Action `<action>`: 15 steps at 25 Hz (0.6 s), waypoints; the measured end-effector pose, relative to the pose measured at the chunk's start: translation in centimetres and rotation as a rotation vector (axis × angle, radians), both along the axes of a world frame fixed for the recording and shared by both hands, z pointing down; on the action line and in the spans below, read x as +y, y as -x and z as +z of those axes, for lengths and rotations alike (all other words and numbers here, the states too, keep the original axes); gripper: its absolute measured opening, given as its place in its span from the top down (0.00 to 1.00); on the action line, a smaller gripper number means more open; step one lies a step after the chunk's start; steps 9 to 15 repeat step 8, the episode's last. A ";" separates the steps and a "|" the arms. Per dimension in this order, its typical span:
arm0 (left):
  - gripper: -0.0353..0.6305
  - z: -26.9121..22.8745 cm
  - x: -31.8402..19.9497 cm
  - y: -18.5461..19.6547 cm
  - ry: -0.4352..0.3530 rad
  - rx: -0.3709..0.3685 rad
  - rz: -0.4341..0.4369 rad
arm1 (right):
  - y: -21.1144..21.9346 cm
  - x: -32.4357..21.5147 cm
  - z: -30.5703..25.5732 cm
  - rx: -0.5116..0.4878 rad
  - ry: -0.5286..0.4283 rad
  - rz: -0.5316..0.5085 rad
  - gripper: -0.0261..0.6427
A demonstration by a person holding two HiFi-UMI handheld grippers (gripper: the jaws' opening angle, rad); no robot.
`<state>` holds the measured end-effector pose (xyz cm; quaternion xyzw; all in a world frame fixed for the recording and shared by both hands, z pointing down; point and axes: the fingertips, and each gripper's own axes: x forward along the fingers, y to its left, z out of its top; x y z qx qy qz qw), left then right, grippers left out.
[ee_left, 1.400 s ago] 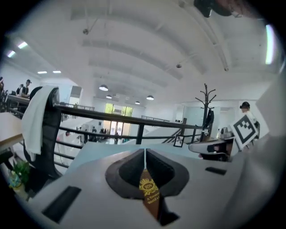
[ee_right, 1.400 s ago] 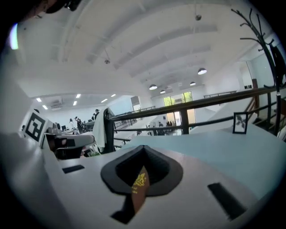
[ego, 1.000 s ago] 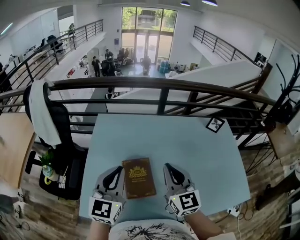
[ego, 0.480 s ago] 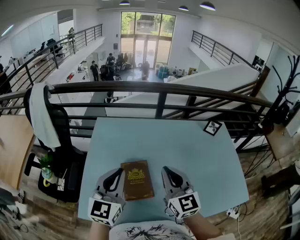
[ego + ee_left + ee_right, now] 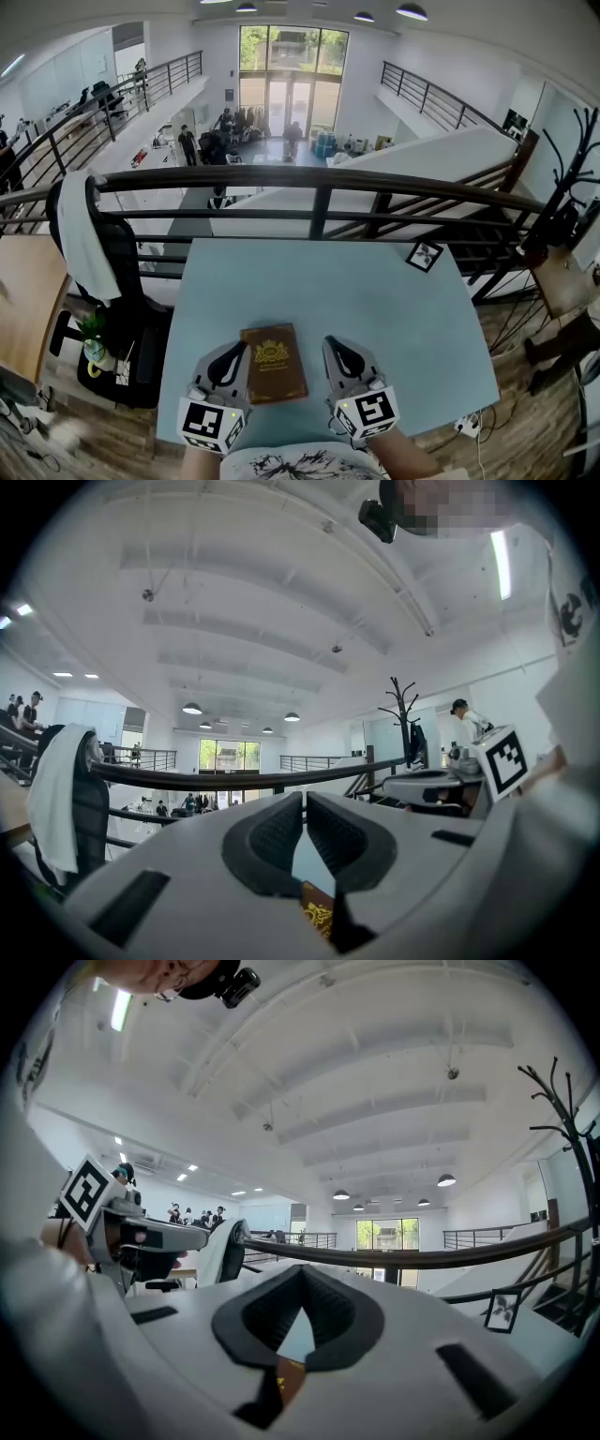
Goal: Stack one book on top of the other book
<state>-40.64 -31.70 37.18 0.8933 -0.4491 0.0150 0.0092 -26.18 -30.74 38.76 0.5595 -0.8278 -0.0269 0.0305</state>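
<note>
one brown book between two closed grippers

head view: a brown hardcover book with a gold emblem [image 5: 273,363] lies flat on the pale blue table [image 5: 375,300], between the left gripper [image 5: 228,354] and the right gripper [image 5: 339,352]. no second book shows.

left gripper view: jaws together, holding nothing.

right gripper view: likewise.

the book looks stiff, fairly heavy and smooth-covered. best pinched at a long edge.

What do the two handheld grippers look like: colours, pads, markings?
Both the left gripper and the right gripper have pale grey, rounded plastic shells with black ribbed pads set in dark surrounds. Each carries a white cube printed with black square markers. The person wears a white top with a black print.
</note>
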 end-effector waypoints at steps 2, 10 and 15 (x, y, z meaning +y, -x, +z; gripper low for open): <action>0.92 0.2 -0.1 0.0 0.002 -0.001 0.003 | 0.0 0.0 -0.2 -0.003 -0.004 -0.002 0.97; 0.92 -0.8 -0.5 0.3 0.017 0.008 -0.008 | 0.4 -0.2 -0.9 0.001 -0.010 -0.002 0.97; 0.92 -0.8 -0.5 0.3 0.017 0.008 -0.008 | 0.4 -0.2 -0.9 0.001 -0.010 -0.002 0.97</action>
